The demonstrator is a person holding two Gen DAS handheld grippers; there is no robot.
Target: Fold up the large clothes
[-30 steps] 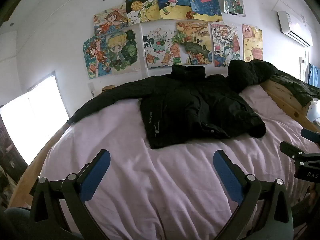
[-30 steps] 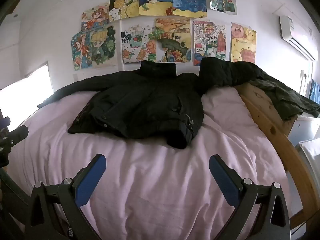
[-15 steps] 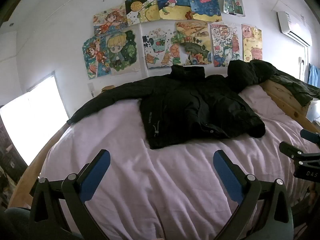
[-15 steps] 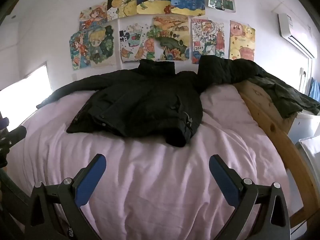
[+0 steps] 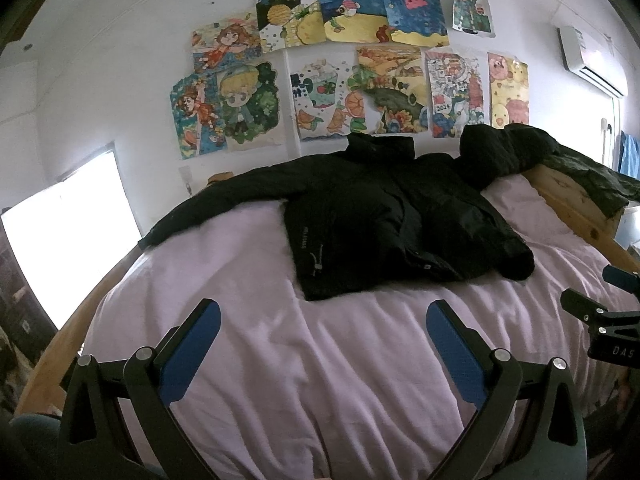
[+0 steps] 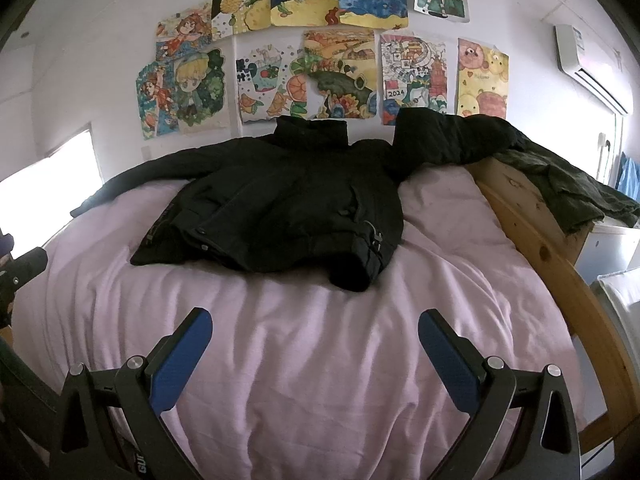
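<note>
A large black padded jacket lies on the far half of a bed with a pale pink cover. Its collar points at the wall, its left sleeve stretches out to the left, and its right sleeve is folded in over the body, cuff toward me. My left gripper is open over the bare cover, well short of the hem. My right gripper is open too, just short of the folded cuff. Nothing is between either pair of blue fingers.
A wooden bed rail runs along the right side, with dark clothes heaped over its far end. Children's drawings cover the wall behind. A bright window is at the left. An air conditioner hangs upper right.
The right wrist view has crept slightly closer and lower toward the jacket. The left gripper and the jacket have hardly moved.
</note>
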